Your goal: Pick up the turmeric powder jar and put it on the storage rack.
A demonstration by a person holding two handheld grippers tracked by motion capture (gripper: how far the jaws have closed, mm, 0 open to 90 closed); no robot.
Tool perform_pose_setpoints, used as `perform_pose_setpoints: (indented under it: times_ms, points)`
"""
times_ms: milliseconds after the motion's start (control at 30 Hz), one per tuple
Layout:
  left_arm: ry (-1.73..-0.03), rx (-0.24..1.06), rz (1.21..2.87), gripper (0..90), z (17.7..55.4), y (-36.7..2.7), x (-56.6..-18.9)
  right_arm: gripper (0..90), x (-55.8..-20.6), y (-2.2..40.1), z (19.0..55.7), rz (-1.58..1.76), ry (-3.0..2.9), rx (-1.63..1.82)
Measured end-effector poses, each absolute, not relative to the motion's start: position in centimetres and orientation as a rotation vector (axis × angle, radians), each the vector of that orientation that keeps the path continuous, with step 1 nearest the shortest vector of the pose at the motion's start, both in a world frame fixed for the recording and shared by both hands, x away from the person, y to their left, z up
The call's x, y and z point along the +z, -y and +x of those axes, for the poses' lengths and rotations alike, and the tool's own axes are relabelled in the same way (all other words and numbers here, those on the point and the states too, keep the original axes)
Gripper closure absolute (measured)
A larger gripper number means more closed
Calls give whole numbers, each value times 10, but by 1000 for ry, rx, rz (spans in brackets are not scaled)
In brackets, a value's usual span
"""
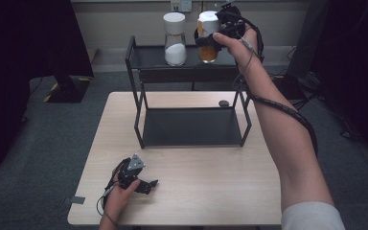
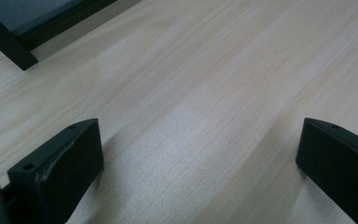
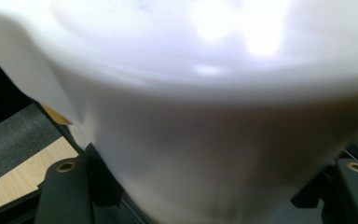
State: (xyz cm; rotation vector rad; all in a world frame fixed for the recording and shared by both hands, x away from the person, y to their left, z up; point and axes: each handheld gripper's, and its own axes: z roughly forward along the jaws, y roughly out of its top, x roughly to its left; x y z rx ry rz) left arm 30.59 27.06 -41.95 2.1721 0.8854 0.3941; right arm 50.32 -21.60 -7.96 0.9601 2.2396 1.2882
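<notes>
At the top centre of the high view, the right gripper (image 1: 210, 39) is clamped on the orange-filled jar (image 1: 208, 48) over the rack's (image 1: 139, 76) top shelf, beside the white jar (image 1: 175, 39) — the left gripper (image 2: 198, 158), lower left, gapes wide over the bare table (image 2: 214, 70), holding nothing.

R arm (image 1: 287, 139) outstretched, fingers clamped – L gripper (image 1: 146, 184) low, agape

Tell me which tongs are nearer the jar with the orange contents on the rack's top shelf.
Right. The right tongs are shut on the orange-filled jar at the top shelf. The left tongs rest open on the table, near its front edge, far from the jar.
</notes>
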Motion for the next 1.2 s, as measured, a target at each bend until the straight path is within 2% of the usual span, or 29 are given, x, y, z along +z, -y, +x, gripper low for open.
perform_pose_setpoints:
  times_ms: [400, 900, 1033, 1133, 1200]
  points:
    - [-885, 395, 2172, 0, 306, -271, -420, 296, -86, 205, 516, 974, -2244, 1283]
    - [-886, 395, 2172, 0, 306, -271, -420, 279, -91, 210, 513, 994, -2220, 1314]
    - [-886, 395, 2172, 0, 306, -271, -419, 213, -92, 210, 511, 1000, -2211, 1323]
    - [-885, 394, 2172, 0, 306, -271, -419, 69, -93, 207, 506, 998, -2202, 1299]
    - [-885, 395, 2173, 0, 306, -271, -419, 29, -93, 206, 504, 1003, -2207, 1286]
